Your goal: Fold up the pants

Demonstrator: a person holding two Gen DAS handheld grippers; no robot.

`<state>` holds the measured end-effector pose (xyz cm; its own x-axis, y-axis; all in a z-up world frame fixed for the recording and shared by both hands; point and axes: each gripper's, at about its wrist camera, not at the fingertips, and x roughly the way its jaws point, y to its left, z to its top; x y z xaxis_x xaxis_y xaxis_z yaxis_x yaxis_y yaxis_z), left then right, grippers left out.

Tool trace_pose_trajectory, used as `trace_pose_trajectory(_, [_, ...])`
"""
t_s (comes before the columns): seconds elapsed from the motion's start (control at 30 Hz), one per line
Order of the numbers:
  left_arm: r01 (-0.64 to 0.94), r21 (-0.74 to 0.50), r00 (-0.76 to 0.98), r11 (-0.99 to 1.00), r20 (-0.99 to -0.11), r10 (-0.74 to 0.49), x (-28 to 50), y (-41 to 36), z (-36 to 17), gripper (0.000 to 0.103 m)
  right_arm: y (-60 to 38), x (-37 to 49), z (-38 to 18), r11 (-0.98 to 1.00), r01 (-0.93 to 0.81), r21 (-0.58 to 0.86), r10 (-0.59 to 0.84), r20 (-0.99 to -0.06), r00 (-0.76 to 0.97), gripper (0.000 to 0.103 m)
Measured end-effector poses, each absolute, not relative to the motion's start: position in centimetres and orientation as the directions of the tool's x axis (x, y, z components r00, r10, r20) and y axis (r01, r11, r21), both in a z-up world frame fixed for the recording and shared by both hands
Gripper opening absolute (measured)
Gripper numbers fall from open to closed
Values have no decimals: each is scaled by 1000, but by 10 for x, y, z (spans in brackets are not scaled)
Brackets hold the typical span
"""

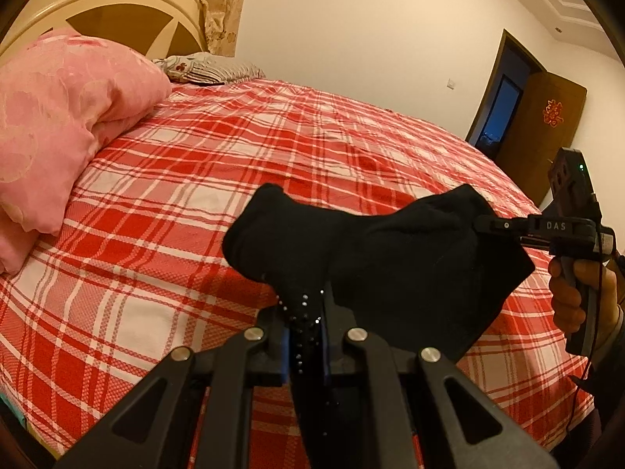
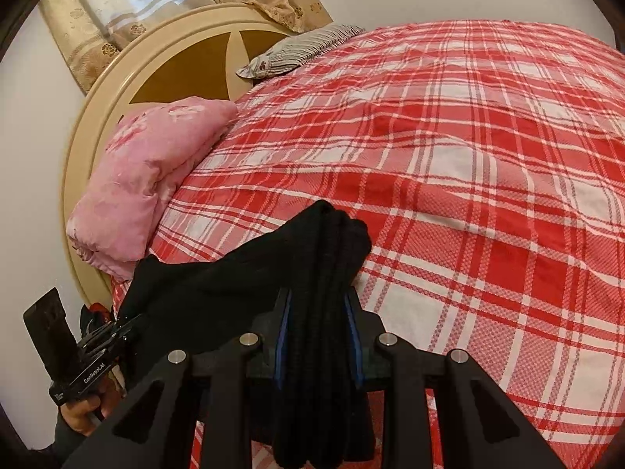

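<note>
Two grippers share one garment: the black, soft knit pants hang stretched between them above the bed with its red-and-white plaid cotton cover, not yet laid down. The left gripper has its jaws pressed nearly together on a thin edge of the cloth, where small shiny studs catch the light. The right gripper pinches a thicker bunch, several layers gathered between its blue-lined pads, so its jaws stand a little further apart. From the left wrist view the right one reaches in from the side, a bare hand wrapped round its handle.

Holding both ends apart like this keeps the fabric taut and lets it hang straight, which looks like a carry toward the open middle of the bed, where there is room to lay it flat. Both grippers tilt downward toward the cover, which suits a lowering move.

A pink, puffy floral quilt and a grey striped pillow sit bunched up by the cream and brown wooden headboard, well clear of the pants. How many folds are already in the cloth I cannot tell.
</note>
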<state>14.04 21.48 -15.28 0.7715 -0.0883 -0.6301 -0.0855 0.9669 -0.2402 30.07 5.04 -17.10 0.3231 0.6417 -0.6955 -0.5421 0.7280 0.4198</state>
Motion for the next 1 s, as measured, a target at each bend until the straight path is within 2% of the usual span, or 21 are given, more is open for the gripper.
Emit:
trace_pose_trajectory(0.2, [-94,-232,754,968,-651,-83,143,217,-166,14,51,307,-184,755,-528,389,602,-730,323,28])
trace_pose_trajectory(0.27, [-97,-221,745,970,-663,-76,145,216,-170,18,52,309,-190,775,-521,358,570,-753,330,33])
trace_pose_trajectory(0.3, [-102,-206,740,973,-669,-64,145,215,-173,25,52,310,-192,784,-517,345,557,-759,338,34])
trace_pose_trajectory(0.33, [-107,-194,736,975,-675,-53,146,215,-175,28,52,312,-194,789,-514,338,549,-763,342,34])
trace_pose_trajectory(0.4, [-124,-175,726,977,-687,-31,147,215,-179,46,48,314,-197,791,-507,341,549,-761,345,37])
trace_pose_trajectory(0.47, [-154,-149,724,977,-689,9,145,217,-182,60,44,317,-197,800,-491,344,545,-758,357,45])
trace_pose_trajectory(0.5, [-160,-145,724,976,-690,17,144,218,-184,67,41,318,-197,803,-483,350,547,-754,364,45])
trace_pose_trajectory(0.6, [-183,-145,715,972,-699,30,143,222,-189,77,27,317,-190,822,-446,355,539,-737,408,47])
trace_pose_trajectory(0.7, [-208,-156,709,966,-704,39,140,227,-192,85,6,310,-179,868,-378,322,482,-732,481,47])
trace_pose_trajectory(0.83, [-248,-146,702,958,-708,74,129,231,-191,88,-21,292,-167,878,-336,340,473,-718,511,47])
trace_pose_trajectory(1.0, [-311,-102,696,945,-701,153,110,230,-184,90,-37,243,-144,894,-358,271,437,-705,558,47])
